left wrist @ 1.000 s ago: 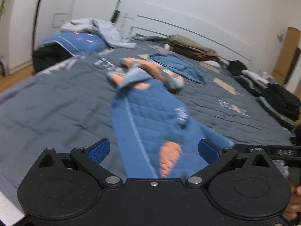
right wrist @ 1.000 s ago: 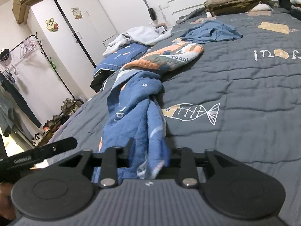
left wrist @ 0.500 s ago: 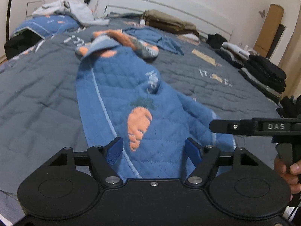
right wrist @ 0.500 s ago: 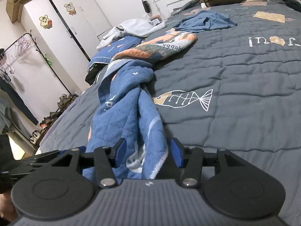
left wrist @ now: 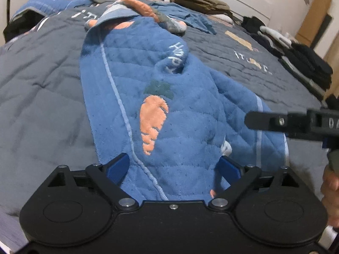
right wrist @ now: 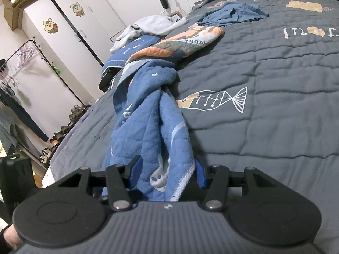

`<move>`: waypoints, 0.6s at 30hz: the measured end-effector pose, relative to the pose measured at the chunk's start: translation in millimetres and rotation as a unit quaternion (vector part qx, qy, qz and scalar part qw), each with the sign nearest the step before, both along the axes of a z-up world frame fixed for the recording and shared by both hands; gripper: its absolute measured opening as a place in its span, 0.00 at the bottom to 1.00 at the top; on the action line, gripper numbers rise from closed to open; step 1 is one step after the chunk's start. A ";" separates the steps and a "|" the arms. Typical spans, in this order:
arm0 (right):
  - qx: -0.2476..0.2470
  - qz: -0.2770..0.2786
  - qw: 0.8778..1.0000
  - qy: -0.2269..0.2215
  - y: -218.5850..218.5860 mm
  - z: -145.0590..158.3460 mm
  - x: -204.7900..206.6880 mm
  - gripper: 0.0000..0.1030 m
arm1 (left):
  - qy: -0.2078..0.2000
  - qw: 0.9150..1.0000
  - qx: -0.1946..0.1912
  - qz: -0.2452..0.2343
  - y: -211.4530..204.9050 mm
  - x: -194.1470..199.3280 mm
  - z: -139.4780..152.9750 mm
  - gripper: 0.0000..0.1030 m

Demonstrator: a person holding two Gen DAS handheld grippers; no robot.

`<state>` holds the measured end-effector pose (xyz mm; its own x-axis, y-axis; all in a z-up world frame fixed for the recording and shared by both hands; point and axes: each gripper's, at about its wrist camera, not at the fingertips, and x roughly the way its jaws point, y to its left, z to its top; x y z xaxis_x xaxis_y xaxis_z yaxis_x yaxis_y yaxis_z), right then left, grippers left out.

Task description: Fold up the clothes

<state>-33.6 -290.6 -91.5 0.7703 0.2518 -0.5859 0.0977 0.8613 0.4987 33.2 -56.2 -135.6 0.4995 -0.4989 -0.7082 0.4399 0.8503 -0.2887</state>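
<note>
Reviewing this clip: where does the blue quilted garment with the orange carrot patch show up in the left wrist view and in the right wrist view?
Left wrist view: the blue garment fills the centre, running from the gripper up the bed, carrot facing the camera.
Right wrist view: the blue garment lies left of centre, bunched and twisted, its near end between the pads; the carrot is not visible.
Shared landmark: the orange patterned cloth at its far end.

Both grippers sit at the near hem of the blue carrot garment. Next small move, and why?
Probably close the left gripper on the hem. Its jaws are opening and stand wide apart, with the blue carrot garment lying flat between them, ungripped. The right gripper has bunched cloth between its pads, seemingly loosely. A fold needs both corners held before lifting.
</note>
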 end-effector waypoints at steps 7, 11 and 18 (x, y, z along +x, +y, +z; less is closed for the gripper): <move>-0.001 -0.008 1.000 0.009 -2.3 -1.5 1.9 0.50 | -0.010 0.999 -0.004 0.031 9.3 2.3 8.7 0.16; 0.005 -0.007 1.000 0.014 0.7 -6.9 2.5 0.45 | -0.057 0.998 0.012 0.023 11.8 -6.2 25.8 0.07; 0.030 0.012 0.999 0.024 9.2 -8.1 3.7 0.49 | -0.125 0.991 0.047 0.021 28.2 -14.4 54.5 0.07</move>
<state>-29.9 -281.4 -99.6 0.7354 0.3062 -0.6045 0.1021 0.8318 0.5456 18.8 -28.0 -81.2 0.6839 -0.4115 -0.6025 0.4519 0.8872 -0.0931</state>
